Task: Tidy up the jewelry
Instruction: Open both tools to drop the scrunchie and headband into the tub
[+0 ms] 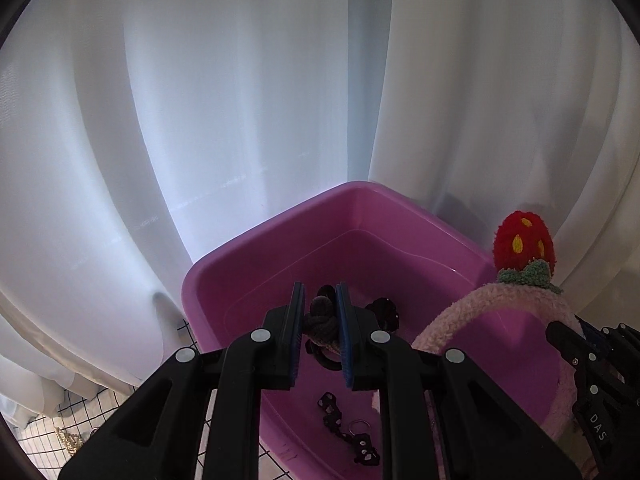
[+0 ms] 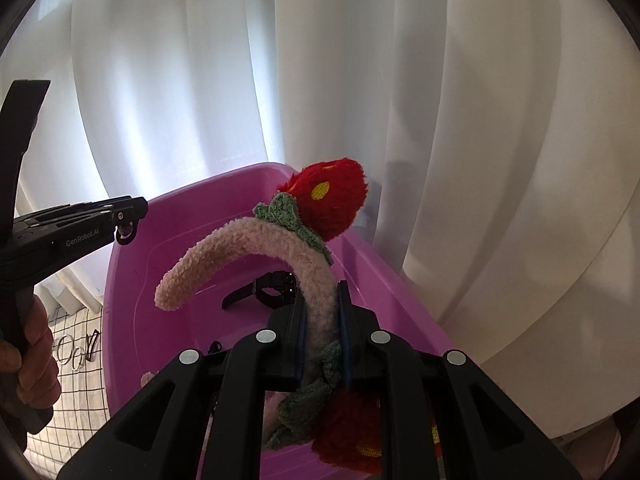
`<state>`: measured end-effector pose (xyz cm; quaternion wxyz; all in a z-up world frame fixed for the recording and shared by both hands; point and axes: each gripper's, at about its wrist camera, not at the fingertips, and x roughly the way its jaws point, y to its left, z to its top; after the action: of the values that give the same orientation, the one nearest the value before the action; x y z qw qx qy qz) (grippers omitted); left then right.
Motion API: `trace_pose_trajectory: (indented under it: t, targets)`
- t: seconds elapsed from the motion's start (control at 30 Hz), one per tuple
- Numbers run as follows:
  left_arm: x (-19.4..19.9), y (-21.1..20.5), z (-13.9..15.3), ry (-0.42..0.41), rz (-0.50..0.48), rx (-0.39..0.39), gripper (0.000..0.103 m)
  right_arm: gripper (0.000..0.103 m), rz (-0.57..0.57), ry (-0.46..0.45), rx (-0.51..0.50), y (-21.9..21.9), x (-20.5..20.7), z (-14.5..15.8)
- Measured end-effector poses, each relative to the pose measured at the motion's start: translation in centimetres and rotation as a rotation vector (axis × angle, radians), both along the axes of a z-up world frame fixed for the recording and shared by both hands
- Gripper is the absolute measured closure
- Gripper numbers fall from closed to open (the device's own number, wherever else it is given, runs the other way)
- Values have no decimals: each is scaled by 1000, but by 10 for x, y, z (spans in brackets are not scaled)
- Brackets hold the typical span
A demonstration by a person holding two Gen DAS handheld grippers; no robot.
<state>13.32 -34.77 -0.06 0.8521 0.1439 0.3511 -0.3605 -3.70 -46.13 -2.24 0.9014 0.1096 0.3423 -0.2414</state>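
The left gripper (image 1: 320, 336), marked "GenRobot.AI", has its jaws pinching a dark hair tie (image 1: 318, 320) over the pink tub (image 1: 256, 240). The right gripper (image 2: 322, 340) pinches the strawberry headband (image 2: 248, 240) at the tub's 3 o'clock.

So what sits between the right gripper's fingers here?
In the right wrist view, the pink fuzzy headband fills the gap in the right gripper, clamped beside a green knitted leaf, above the purple tub.

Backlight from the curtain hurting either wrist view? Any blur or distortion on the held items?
Left wrist view: curtain glows bright behind the pink bin; the dark hair tie in the left gripper reads nearly black, detail lost. Right wrist view: same backlight, but the headband in the right gripper stays sharp and well lit. Both views: fisheye bending, dark corner vignette.
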Motion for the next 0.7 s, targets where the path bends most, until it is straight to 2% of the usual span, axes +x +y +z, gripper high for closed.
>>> trace_pose_trajectory:
  t: [0.17, 0.4, 0.47, 0.5, 0.53, 0.57, 0.6, 0.7]
  targets:
    - [13, -19, -20, 34, -11, 61, 87, 89, 19, 49, 15, -1, 13, -6]
    - [20, -31, -33, 48, -16, 93, 85, 89, 28, 87, 25, -1, 28, -16]
    - [21, -33, -36, 46, -19, 98, 72, 84, 35, 94, 27, 2, 29, -16]
    - [21, -33, -37, 43, -19, 102, 51, 80, 36, 98, 25, 3, 30, -16]
    - [21, -32, -38, 36, -16, 102, 26, 78, 38, 98, 25, 4, 32, -17]
    - [20, -31, -37, 22, -11, 96, 20, 67, 41, 90, 24, 6, 31, -16]
    - [20, -29, -37, 12, -12, 89, 19, 52, 41, 83, 20, 7, 31, -15]
    - [22, -30, -39, 11, -9, 109, 12, 48, 40, 71, 12, 6, 19, -10]
